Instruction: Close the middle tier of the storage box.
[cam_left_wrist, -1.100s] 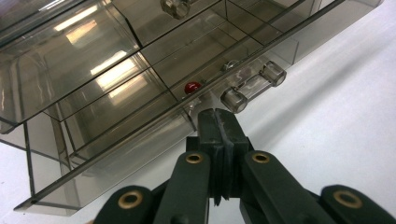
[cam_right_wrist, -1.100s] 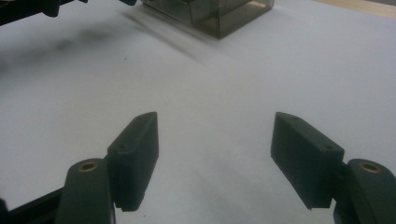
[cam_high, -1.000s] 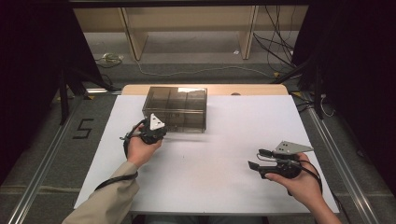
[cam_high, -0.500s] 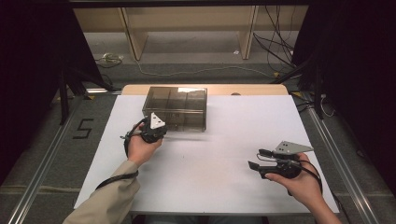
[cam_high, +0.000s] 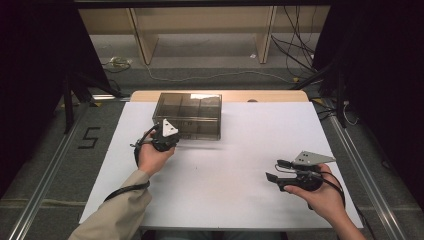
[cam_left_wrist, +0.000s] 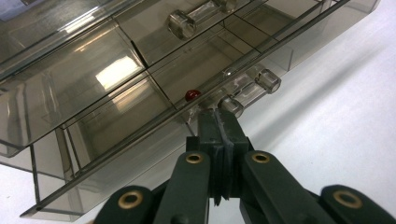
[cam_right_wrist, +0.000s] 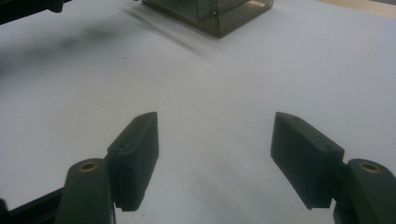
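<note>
A smoky clear drawer box (cam_high: 187, 115) stands at the back of the white table (cam_high: 240, 200). My left gripper (cam_high: 169, 136) is at its front left; in the left gripper view the box (cam_left_wrist: 84, 88) looms close. There my left gripper (cam_left_wrist: 218, 116) has its jaws pressed together, tips right against the left post of the lower drawer's clear handle (cam_left_wrist: 252, 88). I cannot tell whether they pinch any part of it. A small red bead (cam_left_wrist: 192, 94) lies inside that drawer. My right gripper (cam_high: 276, 170) rests low at the front right, open with nothing between its fingers (cam_right_wrist: 135, 154).
The upper drawer has its own clear handle (cam_left_wrist: 196, 18). A wooden strip (cam_high: 250, 96) edges the table's far side. Cables (cam_high: 295, 45) lie on the floor behind, and metal rails (cam_high: 45, 190) run along both sides. In the right gripper view the box corner (cam_right_wrist: 215, 16) is far ahead.
</note>
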